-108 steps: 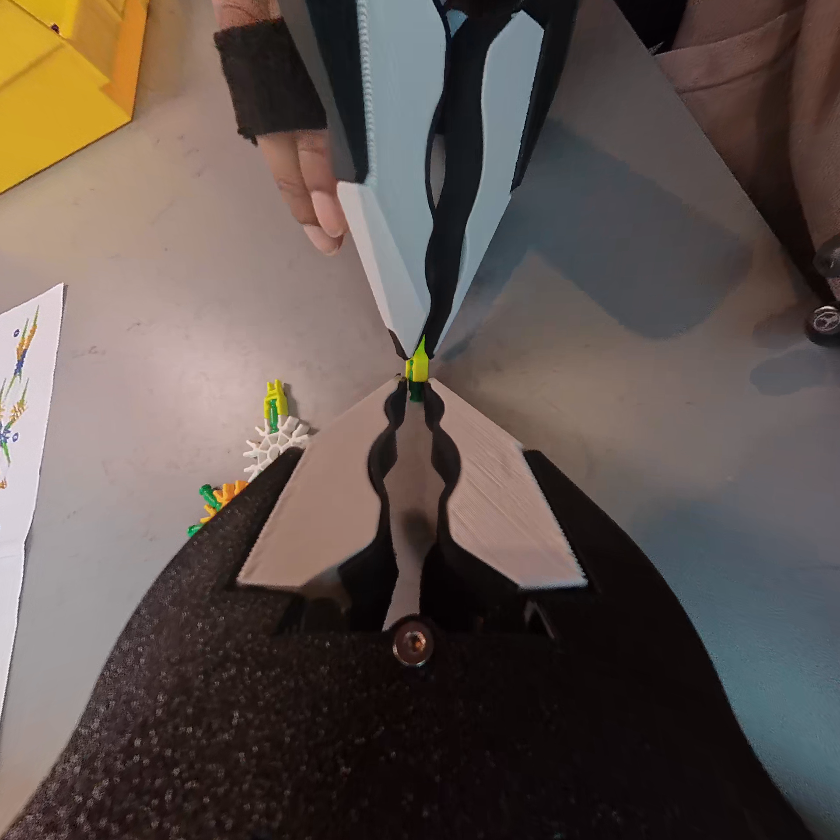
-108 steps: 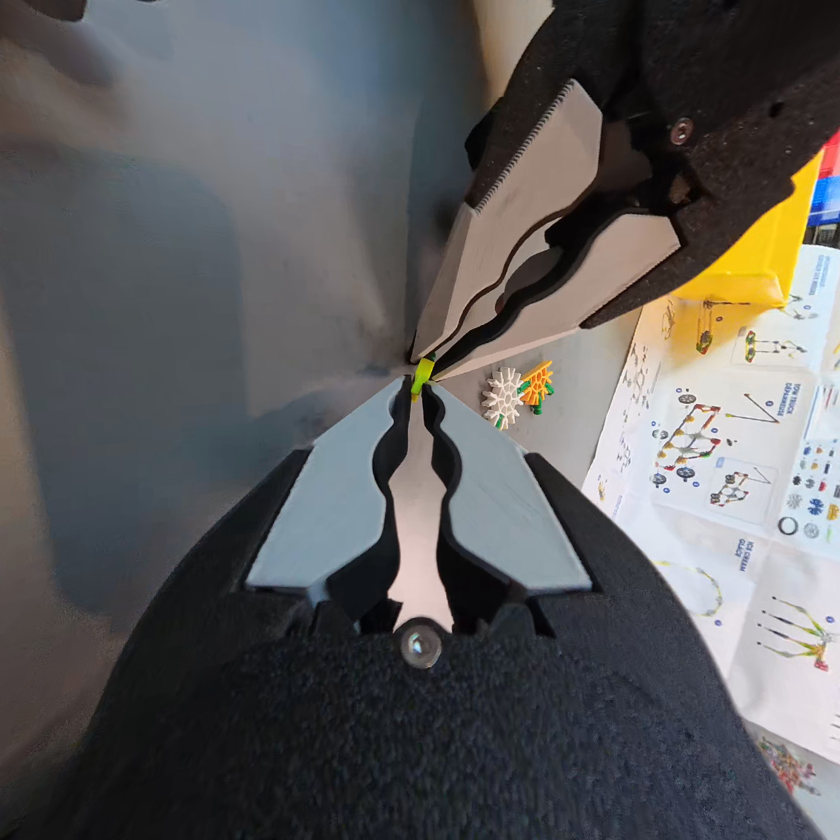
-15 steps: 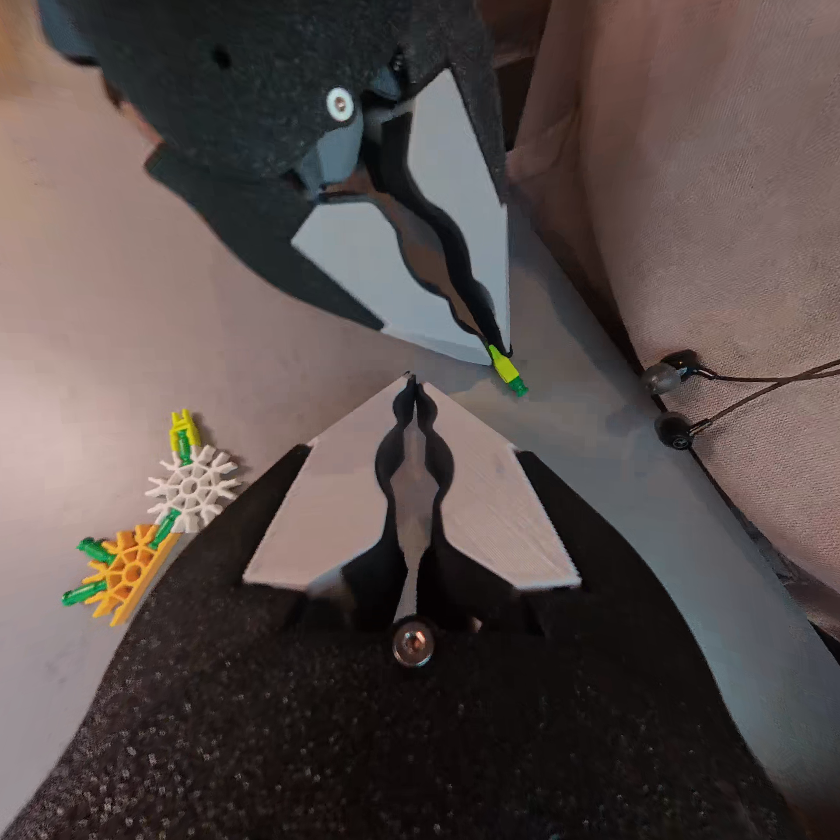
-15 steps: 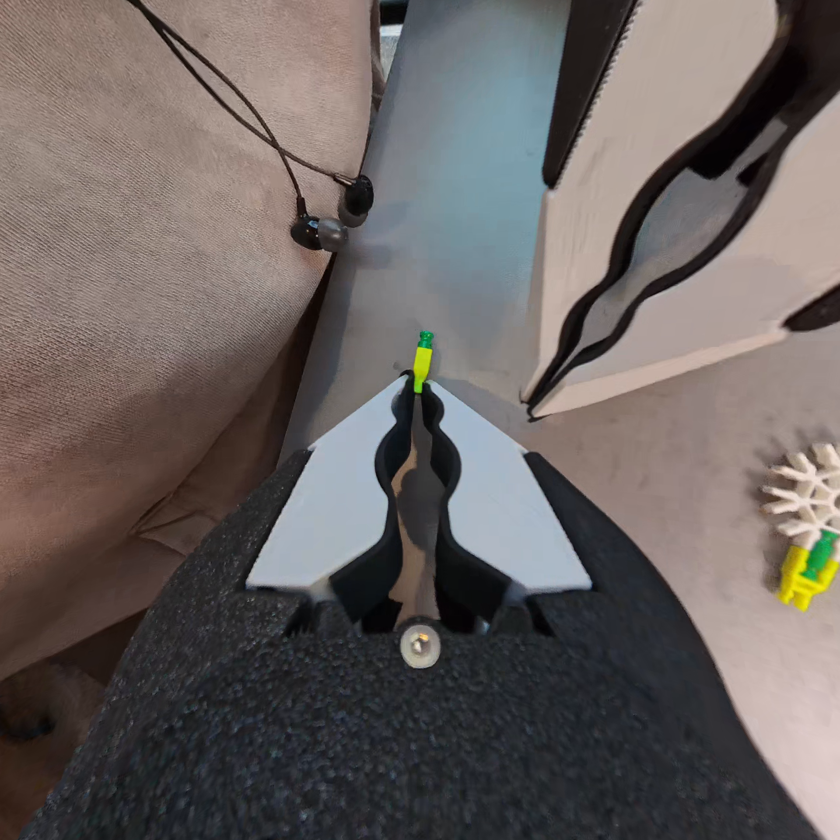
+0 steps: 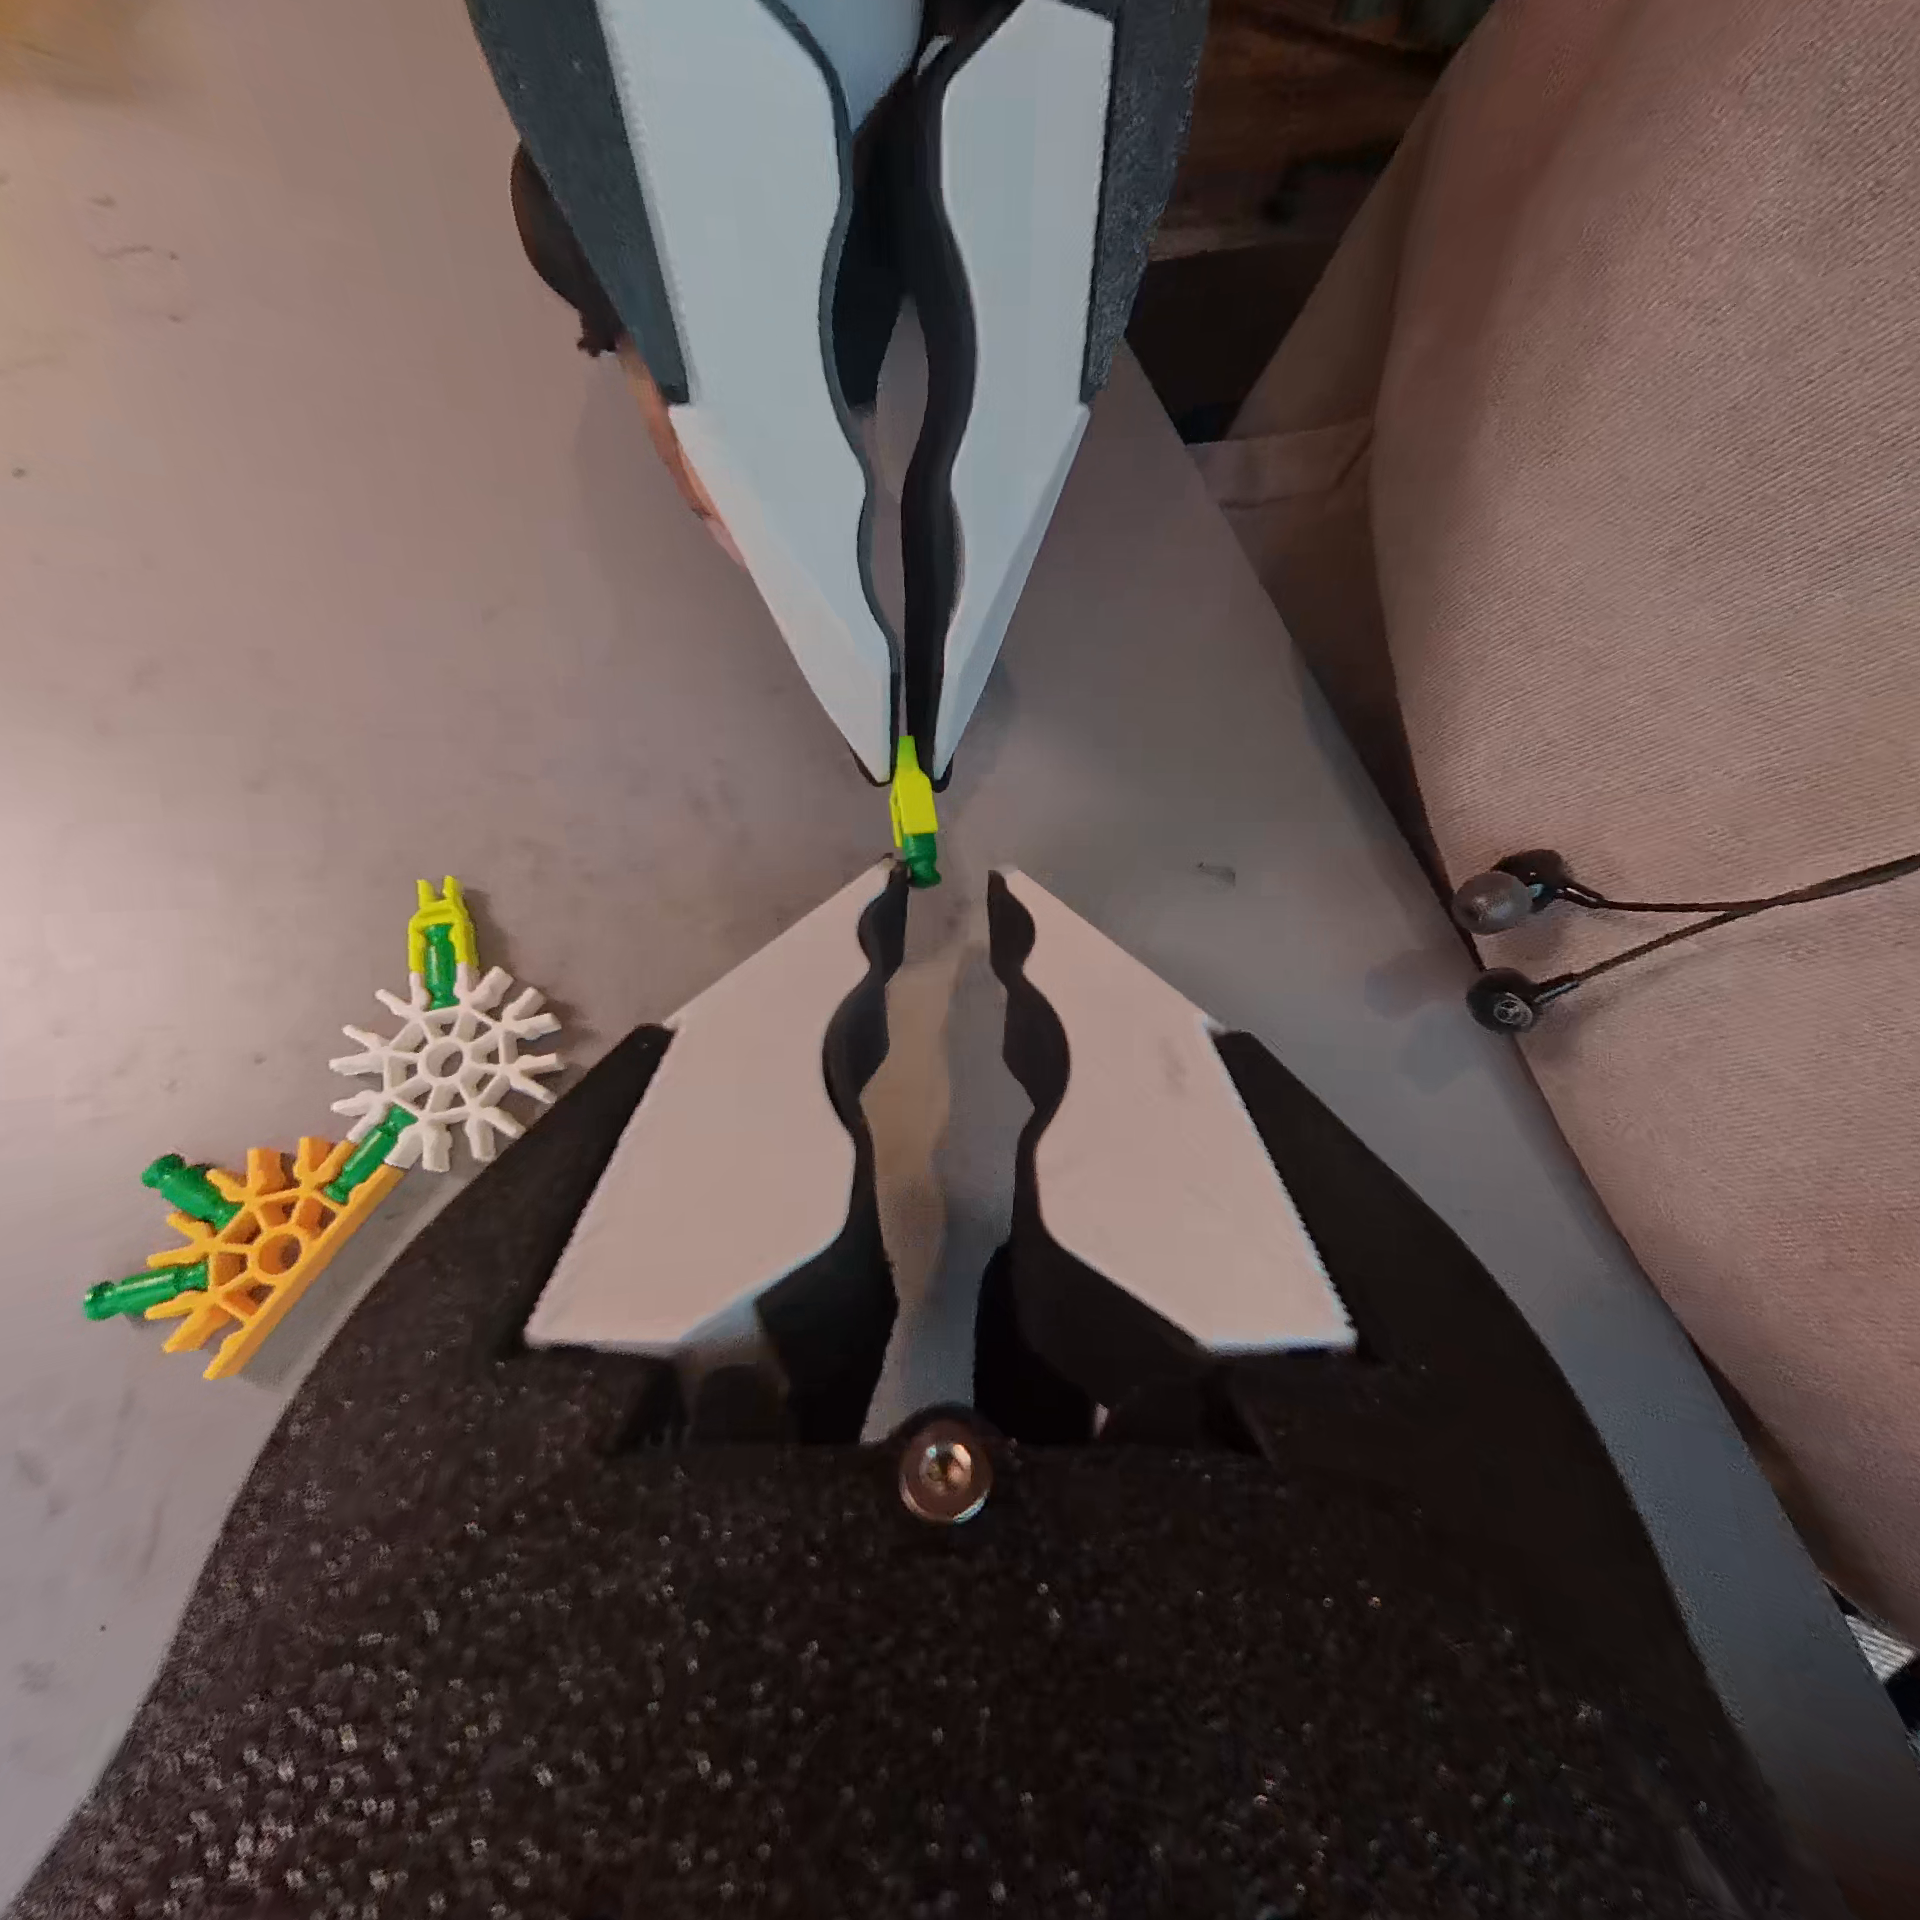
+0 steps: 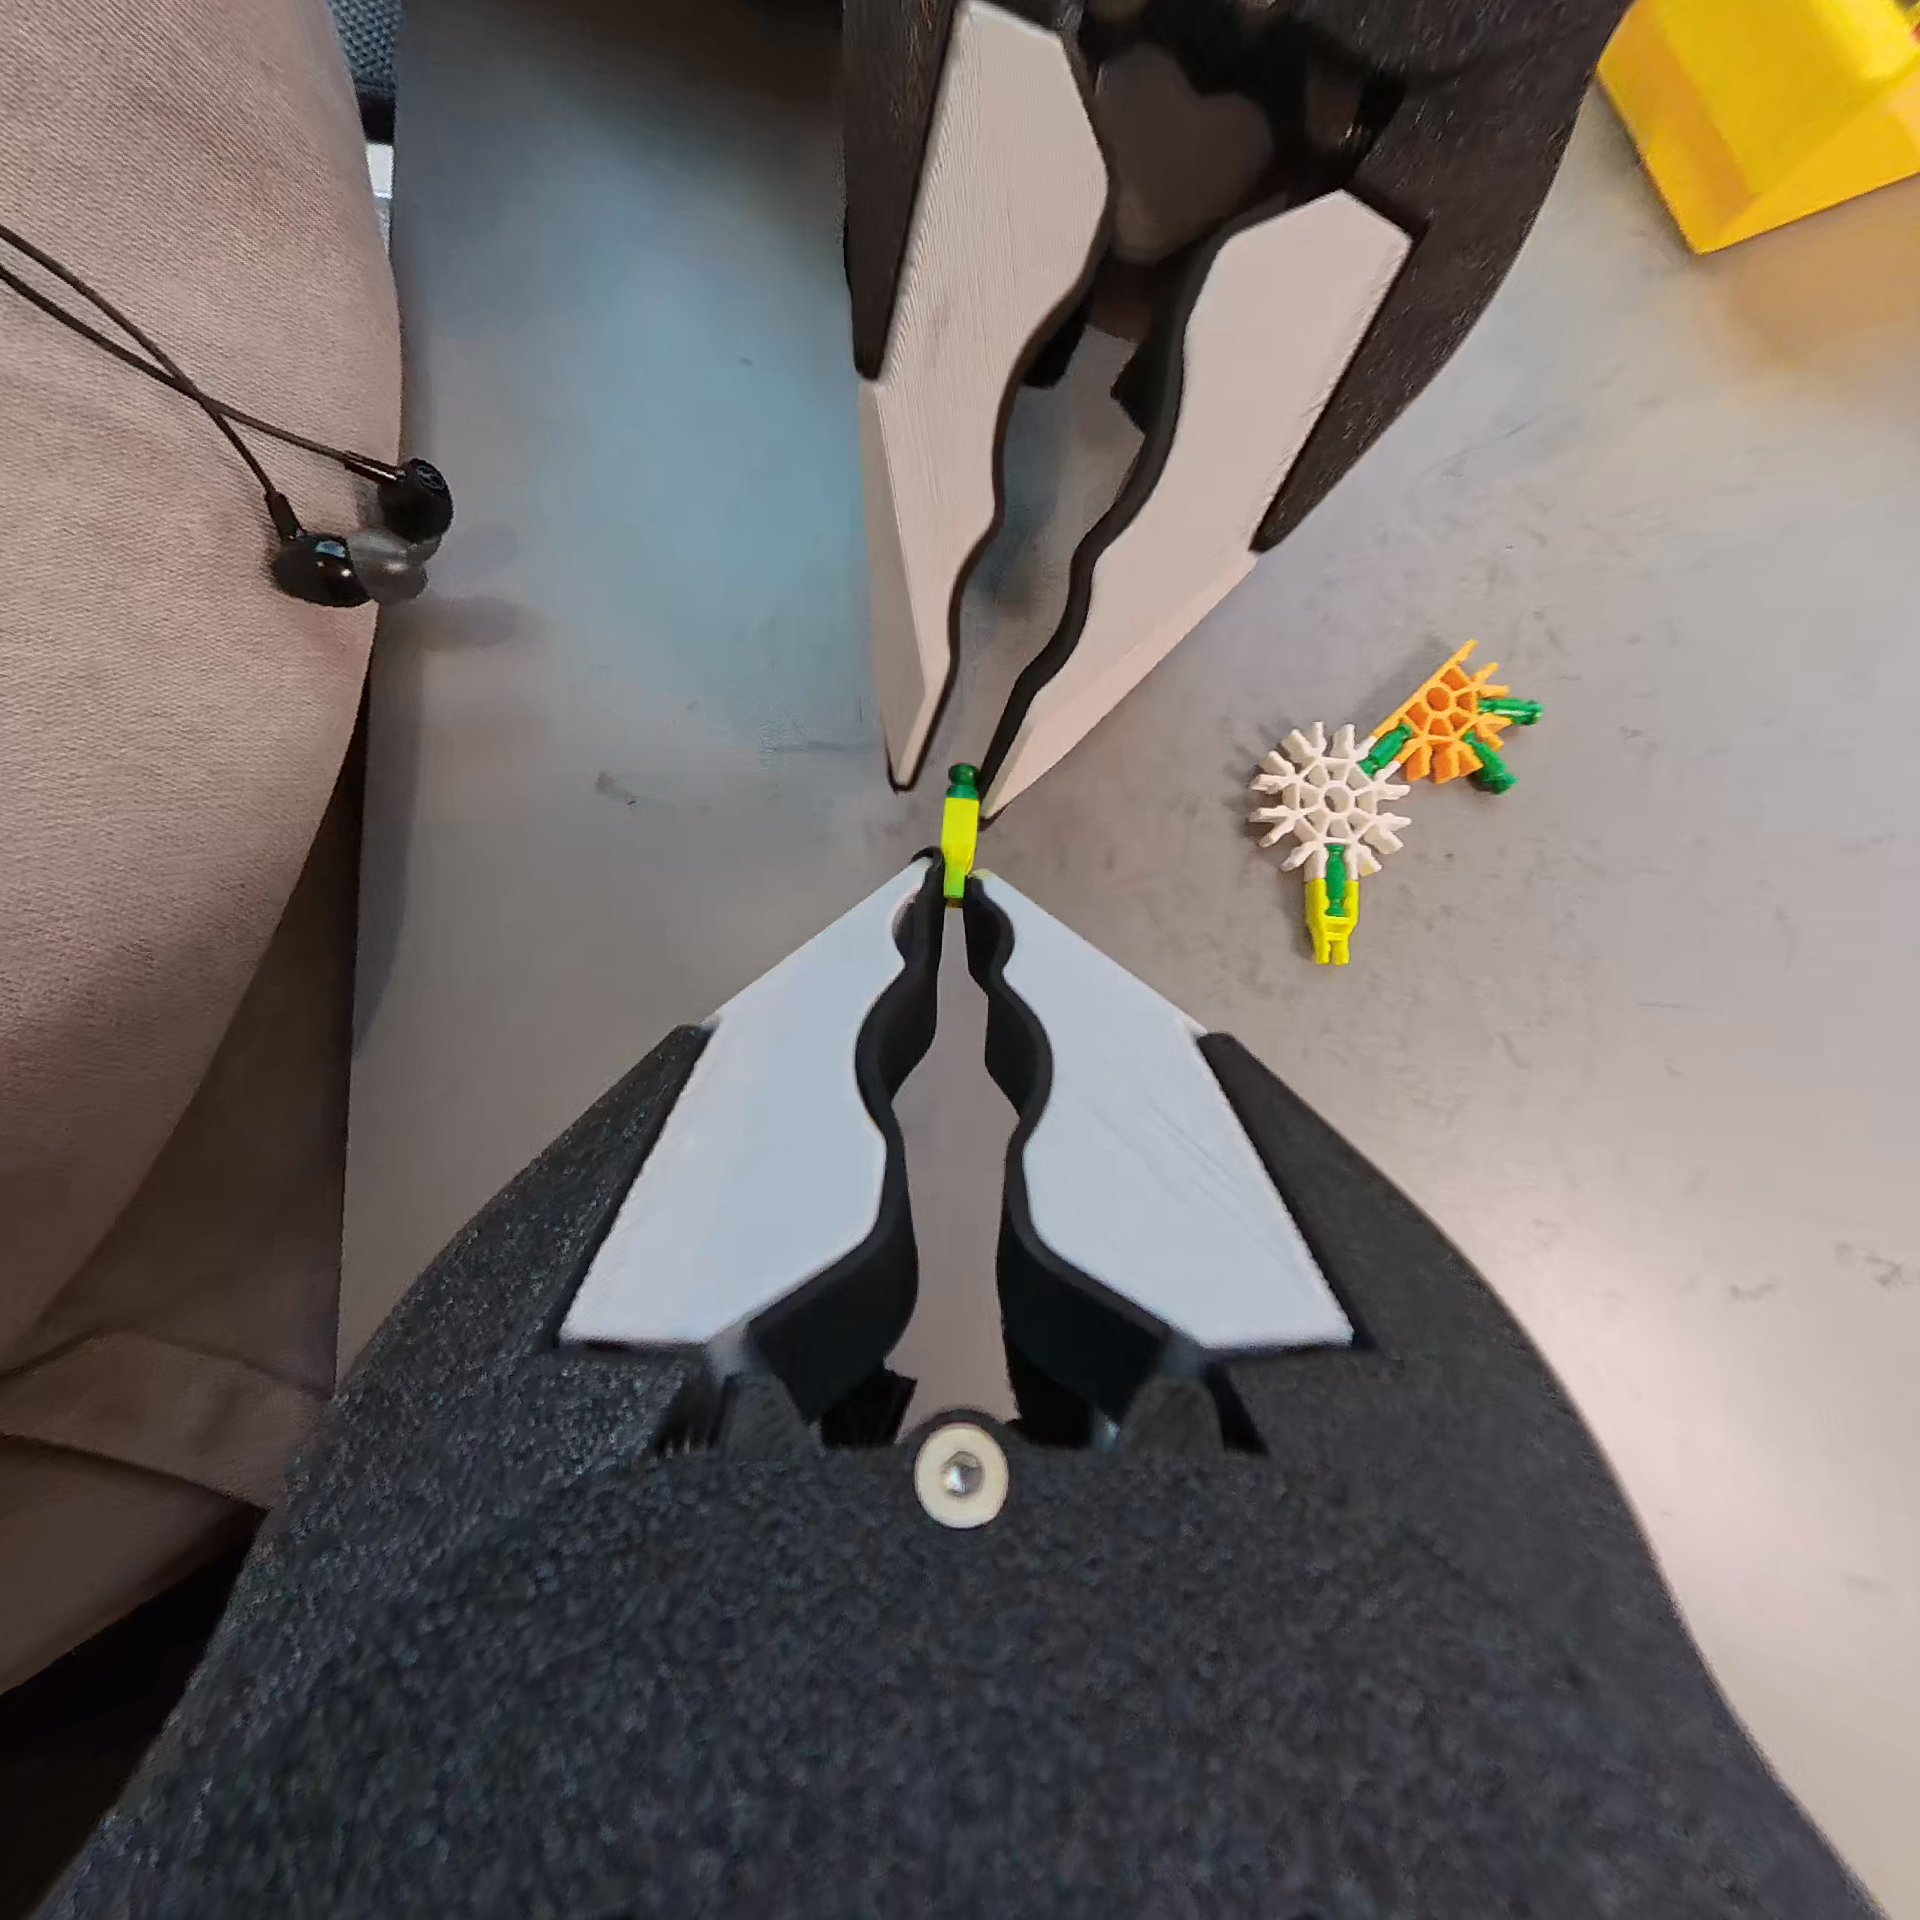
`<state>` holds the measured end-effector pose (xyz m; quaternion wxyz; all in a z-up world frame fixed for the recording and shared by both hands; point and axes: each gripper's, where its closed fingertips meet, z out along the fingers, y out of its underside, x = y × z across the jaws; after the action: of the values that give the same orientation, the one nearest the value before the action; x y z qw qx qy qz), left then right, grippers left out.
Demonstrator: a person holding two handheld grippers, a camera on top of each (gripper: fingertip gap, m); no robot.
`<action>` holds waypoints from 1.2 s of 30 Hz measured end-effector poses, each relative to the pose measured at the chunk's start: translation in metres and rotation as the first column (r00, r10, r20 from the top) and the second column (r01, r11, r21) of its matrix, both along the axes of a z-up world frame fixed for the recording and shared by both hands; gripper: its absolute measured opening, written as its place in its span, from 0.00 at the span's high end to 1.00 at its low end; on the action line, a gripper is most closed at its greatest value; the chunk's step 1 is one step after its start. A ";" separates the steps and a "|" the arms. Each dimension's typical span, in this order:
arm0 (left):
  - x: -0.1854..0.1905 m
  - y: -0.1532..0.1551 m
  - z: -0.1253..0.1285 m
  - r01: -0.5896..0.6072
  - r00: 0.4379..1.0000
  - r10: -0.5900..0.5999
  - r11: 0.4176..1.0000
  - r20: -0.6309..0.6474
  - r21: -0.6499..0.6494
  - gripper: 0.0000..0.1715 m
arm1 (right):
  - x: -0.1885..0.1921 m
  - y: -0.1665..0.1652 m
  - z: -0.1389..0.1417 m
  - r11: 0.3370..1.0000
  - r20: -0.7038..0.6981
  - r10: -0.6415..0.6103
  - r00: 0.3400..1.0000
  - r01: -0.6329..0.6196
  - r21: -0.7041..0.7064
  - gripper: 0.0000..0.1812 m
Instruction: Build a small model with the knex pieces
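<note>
The right gripper (image 6: 951,873) kept its fingers pinched on the yellow-green connector piece (image 6: 956,826). The left gripper (image 5: 940,873), clamped shut half a second earlier, had parted its fingers slightly around the piece's green tip, above the tabletop (image 5: 312,623).

no readable text, labels, brands, numbers or signs anywhere

Left gripper (image 5: 940,873): pale grey tapered fingers (image 5: 727,1132) w/ wavy black inner pads, serrated outer edges, speckled black foam body, silver screw (image 5: 943,1477) at centre. Right gripper (image 6: 951,883): light blue-grey fingers (image 6: 769,1143), same wavy black pads, black foam body, pale screw (image 6: 961,1475). Beige garment (image 5: 1662,623) w/ dark earbuds (image 5: 1496,951) on thin cords.
</note>
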<state>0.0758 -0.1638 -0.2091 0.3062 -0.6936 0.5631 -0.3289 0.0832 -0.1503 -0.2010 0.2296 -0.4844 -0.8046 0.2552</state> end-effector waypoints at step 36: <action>-0.018 0.037 0.015 -0.155 0.987 0.158 0.955 0.010 0.254 1.00 | 0.007 -0.018 -0.016 0.952 0.016 0.172 0.985 -0.170 0.255 1.00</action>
<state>0.0576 -0.1265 -0.1939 0.4146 -0.6927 0.5455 -0.2252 0.0903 -0.1686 -0.2170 0.2696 -0.3785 -0.8690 0.1701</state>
